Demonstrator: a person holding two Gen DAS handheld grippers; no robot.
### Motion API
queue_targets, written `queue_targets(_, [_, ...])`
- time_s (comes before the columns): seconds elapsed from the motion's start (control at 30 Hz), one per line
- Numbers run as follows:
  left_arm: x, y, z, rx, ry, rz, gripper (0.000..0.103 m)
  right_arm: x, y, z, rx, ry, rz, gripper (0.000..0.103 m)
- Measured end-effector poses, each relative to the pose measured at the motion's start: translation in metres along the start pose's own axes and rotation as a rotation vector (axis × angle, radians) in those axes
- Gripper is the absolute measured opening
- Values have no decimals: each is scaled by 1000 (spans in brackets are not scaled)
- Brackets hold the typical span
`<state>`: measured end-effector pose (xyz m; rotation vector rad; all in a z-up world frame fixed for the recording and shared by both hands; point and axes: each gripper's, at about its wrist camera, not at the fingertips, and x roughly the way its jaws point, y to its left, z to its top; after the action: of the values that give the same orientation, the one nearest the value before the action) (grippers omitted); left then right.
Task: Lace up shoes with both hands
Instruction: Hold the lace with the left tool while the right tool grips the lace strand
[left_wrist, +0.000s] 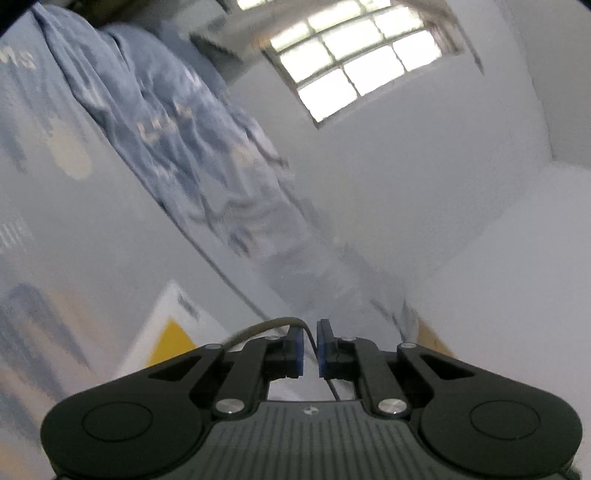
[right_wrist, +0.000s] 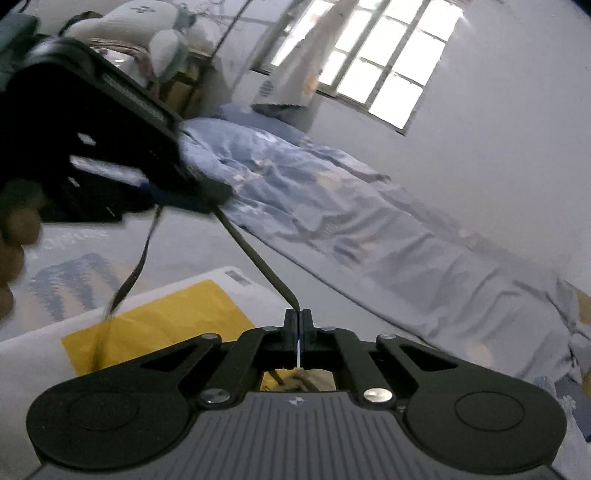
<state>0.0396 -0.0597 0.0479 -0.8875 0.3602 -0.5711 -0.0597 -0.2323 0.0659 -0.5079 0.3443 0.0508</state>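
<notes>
No shoe shows in either view. In the right wrist view my right gripper (right_wrist: 298, 314) is shut on a dark shoelace (right_wrist: 255, 258) that runs taut up and left to my left gripper (right_wrist: 207, 194), which appears dark and blurred at the upper left. A second lace end (right_wrist: 136, 269) hangs loose from it. In the left wrist view my left gripper (left_wrist: 310, 328) has its blue pads (left_wrist: 296, 347) nearly closed with a thin lace (left_wrist: 258, 326) between them, curving off to the left.
A rumpled blue quilt (right_wrist: 332, 206) lies on a bed along a white wall. A white and yellow bag (right_wrist: 155, 325) lies below the grippers. A bright window (right_wrist: 384, 62) is up high. A plush toy (right_wrist: 147, 33) sits at the upper left.
</notes>
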Motion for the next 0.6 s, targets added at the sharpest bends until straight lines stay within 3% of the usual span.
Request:
queue_targets(0.1, [-9, 3, 9, -9, -63, 17, 3, 2, -4, 1, 5, 3, 4, 0])
queue_targets(0.2, [-11, 2, 12, 5, -72, 22, 3, 0, 4, 2, -18, -1, 42, 1])
queue_targets(0.27, [-8, -3, 9, 42, -43, 31, 2, -2, 11, 4, -37, -13, 83, 7])
queue_targets(0.43, [2, -13, -2, 98, 46, 14, 2, -13, 24, 12, -50, -61, 135, 39])
queue_targets(0.6, [-2, -12, 2, 93, 5, 27, 2, -17, 25, 15, -33, -70, 178, 39])
